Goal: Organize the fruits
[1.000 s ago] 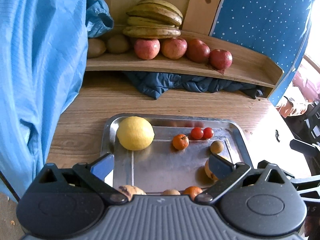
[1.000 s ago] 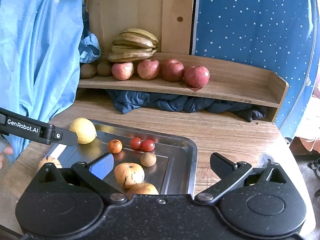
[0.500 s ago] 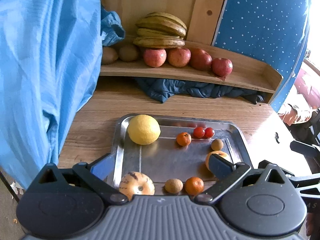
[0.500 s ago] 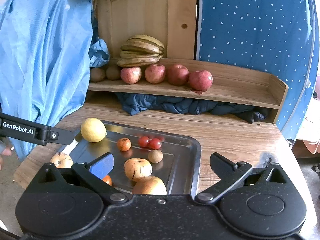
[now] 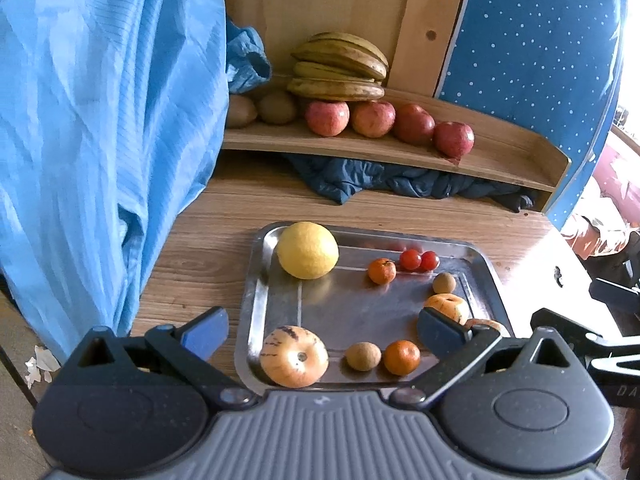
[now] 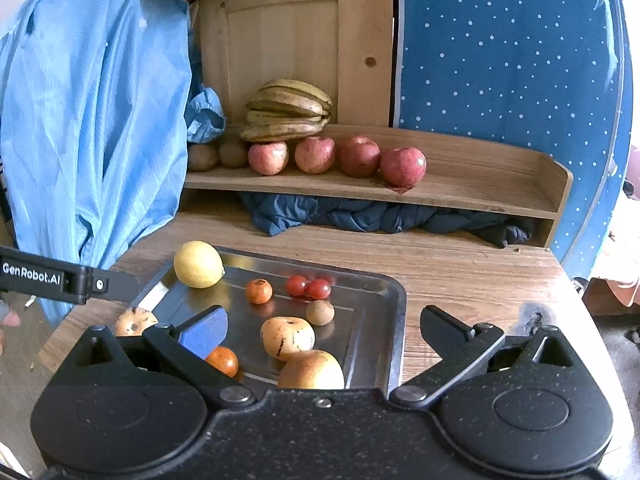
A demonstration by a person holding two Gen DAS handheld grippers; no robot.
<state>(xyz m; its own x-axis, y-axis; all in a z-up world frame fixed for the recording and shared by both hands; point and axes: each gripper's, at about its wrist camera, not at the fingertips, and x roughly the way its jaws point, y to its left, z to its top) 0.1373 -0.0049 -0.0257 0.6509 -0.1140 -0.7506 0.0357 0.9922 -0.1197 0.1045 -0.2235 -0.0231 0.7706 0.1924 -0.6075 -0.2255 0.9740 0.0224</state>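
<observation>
1. The left wrist view looks forward and down from the near edge of the metal tray point(image 5: 256, 292), close above it; the wooden shelf point(image 5: 500, 148) lies toward 12 o'clock.
2. The right wrist view sits further right, with the tray point(image 6: 384, 308) at 10 to 12 o'clock.
3. Both share the tray, the lemon point(image 5: 307, 250) point(image 6: 198, 264), the shelf point(image 6: 480, 184) and its apples point(image 5: 390, 122) point(image 6: 336, 156).

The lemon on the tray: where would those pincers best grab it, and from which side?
Probably from above, fingers closing across the narrow middle of the lemon, since it lies on its side with its pointed tip toward the tray's centre. Its left side sits near the tray's raised rim, so a level approach looks cramped. The open left gripper is nearer it.
</observation>
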